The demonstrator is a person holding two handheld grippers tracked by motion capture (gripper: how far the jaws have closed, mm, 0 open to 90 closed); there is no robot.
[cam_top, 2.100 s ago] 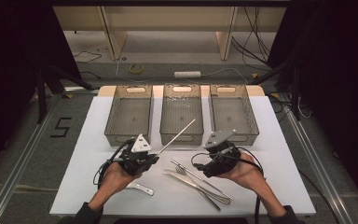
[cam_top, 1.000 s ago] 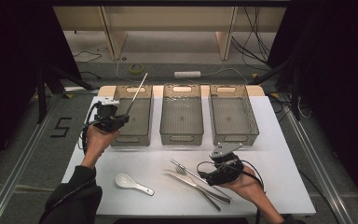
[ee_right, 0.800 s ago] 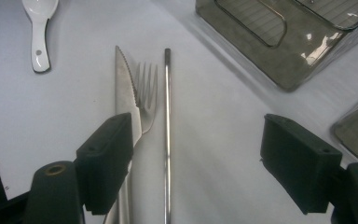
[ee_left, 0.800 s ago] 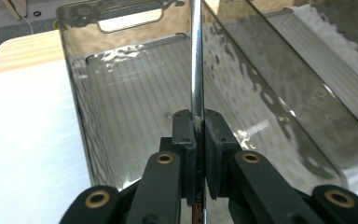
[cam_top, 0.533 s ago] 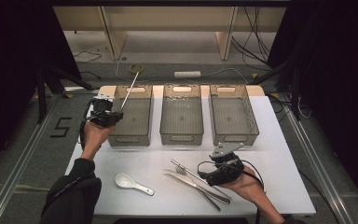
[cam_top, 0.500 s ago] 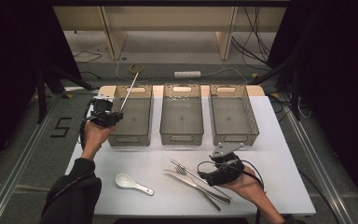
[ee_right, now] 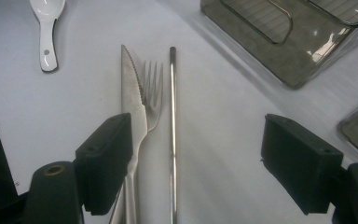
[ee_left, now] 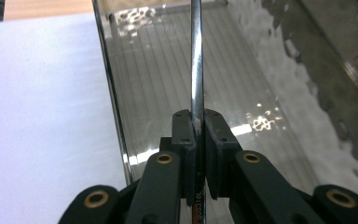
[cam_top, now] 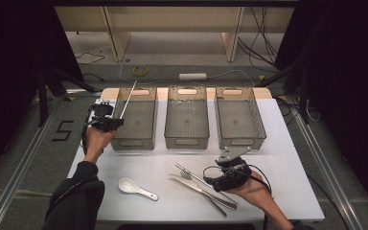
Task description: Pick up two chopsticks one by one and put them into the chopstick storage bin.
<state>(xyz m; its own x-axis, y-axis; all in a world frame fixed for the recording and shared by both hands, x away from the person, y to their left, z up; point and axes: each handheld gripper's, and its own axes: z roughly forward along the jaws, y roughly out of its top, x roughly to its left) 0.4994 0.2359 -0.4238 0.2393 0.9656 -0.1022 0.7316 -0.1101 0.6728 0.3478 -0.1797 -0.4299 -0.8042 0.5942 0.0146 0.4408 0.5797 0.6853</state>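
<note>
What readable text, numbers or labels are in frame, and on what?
"5": dark digit on the grey floor left of the white table.
Small print on the thin metal chopstick, down between the left gripper pads: too small and blurred to read.
Nothing legible elsewhere.

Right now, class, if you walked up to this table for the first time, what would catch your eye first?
First, the metal chopstick clamped in the left gripper, slanting up over the left bin. Then the three clear bins in a row at the far side of the white table. Last, the knife, fork and second chopstick lying together in front of the open right gripper, with a white spoon to their left.
</note>
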